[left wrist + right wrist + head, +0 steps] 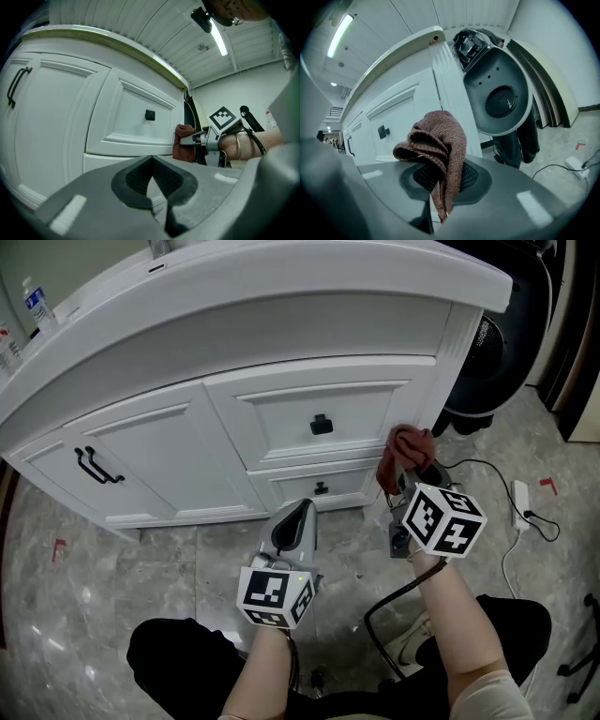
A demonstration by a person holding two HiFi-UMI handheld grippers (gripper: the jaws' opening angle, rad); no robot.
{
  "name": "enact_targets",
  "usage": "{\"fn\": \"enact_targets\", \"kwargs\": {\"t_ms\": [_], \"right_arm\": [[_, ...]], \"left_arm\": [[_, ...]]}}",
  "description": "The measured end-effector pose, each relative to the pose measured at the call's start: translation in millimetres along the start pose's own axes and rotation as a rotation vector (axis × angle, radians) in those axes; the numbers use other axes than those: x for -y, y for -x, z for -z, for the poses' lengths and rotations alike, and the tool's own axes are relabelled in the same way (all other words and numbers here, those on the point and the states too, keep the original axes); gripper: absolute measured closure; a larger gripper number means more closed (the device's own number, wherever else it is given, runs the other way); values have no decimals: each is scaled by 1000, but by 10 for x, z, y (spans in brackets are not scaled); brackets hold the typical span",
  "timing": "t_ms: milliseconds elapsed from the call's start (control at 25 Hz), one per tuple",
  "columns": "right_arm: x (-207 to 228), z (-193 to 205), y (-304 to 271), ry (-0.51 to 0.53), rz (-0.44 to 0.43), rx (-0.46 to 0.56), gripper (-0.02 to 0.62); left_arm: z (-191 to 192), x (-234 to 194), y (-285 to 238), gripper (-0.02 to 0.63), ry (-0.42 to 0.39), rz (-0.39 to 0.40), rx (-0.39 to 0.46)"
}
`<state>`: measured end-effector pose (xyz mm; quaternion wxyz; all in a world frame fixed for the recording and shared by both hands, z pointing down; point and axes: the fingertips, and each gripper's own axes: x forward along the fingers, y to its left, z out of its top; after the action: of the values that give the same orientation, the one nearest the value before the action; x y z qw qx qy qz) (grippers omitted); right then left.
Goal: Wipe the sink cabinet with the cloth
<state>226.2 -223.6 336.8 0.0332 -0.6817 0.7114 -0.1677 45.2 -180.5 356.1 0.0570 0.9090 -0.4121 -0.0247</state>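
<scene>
**Wipe step: cloth at cabinet edge**

The right tongs [440, 190] were clamped on the cloth [440, 133], bunched beside the drawer [281, 418] at the right edge of the cabinet [169, 442]; contact unclear. The left tongs [152, 187] were together, empty, held low. Judgement: press the cloth flat against the cabinet, stroke evenly, skirt the knob [322, 424].

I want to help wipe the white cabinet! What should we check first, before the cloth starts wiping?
1. Cloth pinched in the right gripper jaws: ok.
2. Cloth touching the cabinet: cannot tell; it hangs by the right corner post.
3. Left gripper jaws together, holding nothing, away from the cabinet: ok.
4. Upper drawer shut: ok.
5. Floor free of snags: not ok, a cable lies beside the cabinet.
</scene>
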Motion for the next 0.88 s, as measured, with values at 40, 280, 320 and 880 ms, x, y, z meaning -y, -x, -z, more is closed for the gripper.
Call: {"fn": "enact_targets", "kwargs": {"t_ms": [40, 280, 320, 880], "right_arm": [[48, 16, 17, -8, 15, 1, 517], [-294, 260, -5, 32, -64, -19, 517], [-431, 318, -32, 50, -95, -24, 517], [-2103, 1282, -537, 97, -387, -170, 517]], "left_arm": [[8, -13, 16, 606, -2, -1, -3], [129, -207, 207, 606, -7, -43, -26], [164, -259, 249, 606, -9, -57, -35], [174, -945, 729, 606, 19, -199, -14]]}}
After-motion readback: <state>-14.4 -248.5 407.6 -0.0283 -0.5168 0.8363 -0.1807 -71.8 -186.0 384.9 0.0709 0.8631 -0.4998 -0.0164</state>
